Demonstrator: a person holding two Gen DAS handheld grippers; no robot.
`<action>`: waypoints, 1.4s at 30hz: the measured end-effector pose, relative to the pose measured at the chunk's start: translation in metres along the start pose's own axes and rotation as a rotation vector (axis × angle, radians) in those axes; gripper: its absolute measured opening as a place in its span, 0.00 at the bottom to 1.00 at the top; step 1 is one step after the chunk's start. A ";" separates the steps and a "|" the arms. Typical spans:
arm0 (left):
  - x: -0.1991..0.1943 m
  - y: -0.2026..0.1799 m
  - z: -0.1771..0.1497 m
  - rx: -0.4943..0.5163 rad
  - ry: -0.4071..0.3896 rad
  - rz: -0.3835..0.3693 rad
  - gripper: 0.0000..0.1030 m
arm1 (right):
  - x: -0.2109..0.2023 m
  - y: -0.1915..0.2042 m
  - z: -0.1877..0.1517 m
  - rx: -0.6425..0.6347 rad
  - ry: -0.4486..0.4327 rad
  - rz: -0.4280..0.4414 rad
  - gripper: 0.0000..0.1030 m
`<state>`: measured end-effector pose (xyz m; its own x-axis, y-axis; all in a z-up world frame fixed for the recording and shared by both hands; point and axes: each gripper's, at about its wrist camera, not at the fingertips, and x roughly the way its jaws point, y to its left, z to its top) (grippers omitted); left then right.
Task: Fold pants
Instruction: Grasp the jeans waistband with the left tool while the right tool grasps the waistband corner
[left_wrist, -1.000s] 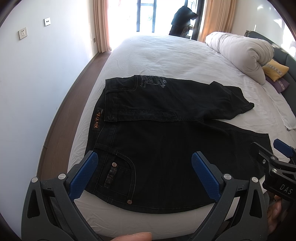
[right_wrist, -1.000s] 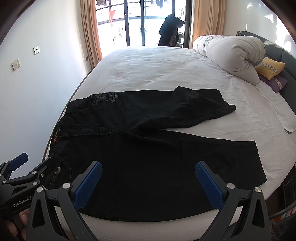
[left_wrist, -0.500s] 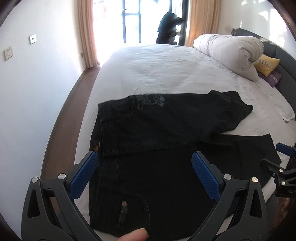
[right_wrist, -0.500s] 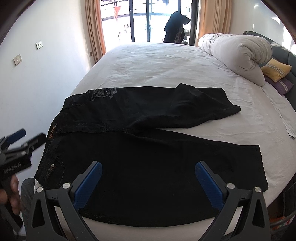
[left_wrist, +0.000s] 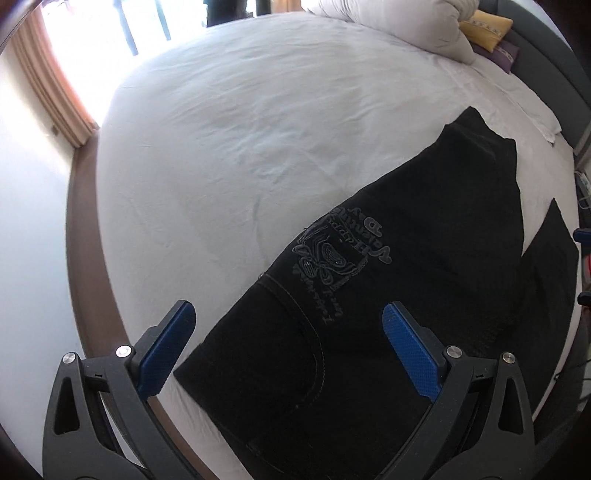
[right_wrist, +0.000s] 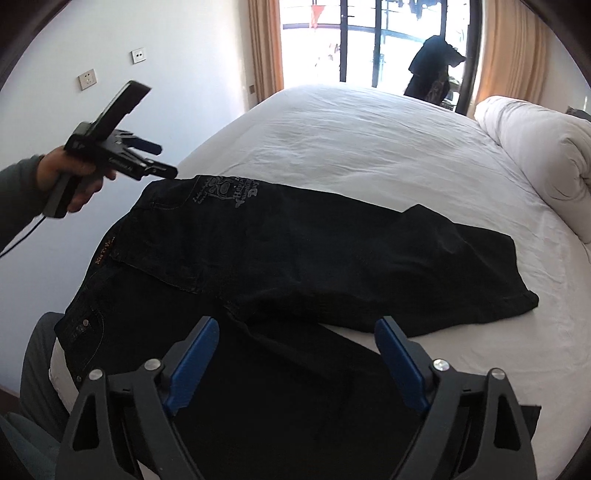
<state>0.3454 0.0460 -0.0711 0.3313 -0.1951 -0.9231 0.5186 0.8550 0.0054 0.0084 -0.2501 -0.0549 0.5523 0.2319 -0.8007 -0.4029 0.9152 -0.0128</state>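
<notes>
Claws (left_wrist: 288, 339) (right_wrist: 295, 354) gape wide above pants (right_wrist: 295, 258), touching nothing.

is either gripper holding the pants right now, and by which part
Nothing is held. The left gripper and right gripper are both open above the black pants.

My bed (right_wrist: 369, 147) carries the black pants (right_wrist: 295, 258), spread flat across its near edge, waistband by the left edge. A rolled white duvet (right_wrist: 535, 155) lies along the right side, with yellow and purple pillows (left_wrist: 487, 26) beyond it.
</notes>
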 end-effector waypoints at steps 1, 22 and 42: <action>0.011 0.005 0.008 0.020 0.024 -0.024 0.98 | 0.007 -0.003 0.004 -0.009 0.011 0.021 0.77; 0.067 0.004 0.007 0.079 0.095 -0.049 0.10 | 0.090 -0.016 0.079 -0.191 0.053 0.114 0.62; -0.023 -0.076 -0.061 0.290 -0.255 0.193 0.10 | 0.181 0.017 0.184 -0.598 0.176 0.176 0.44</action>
<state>0.2505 0.0145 -0.0735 0.6092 -0.1888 -0.7702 0.6160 0.7243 0.3097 0.2355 -0.1318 -0.0896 0.3337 0.2578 -0.9067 -0.8413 0.5153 -0.1632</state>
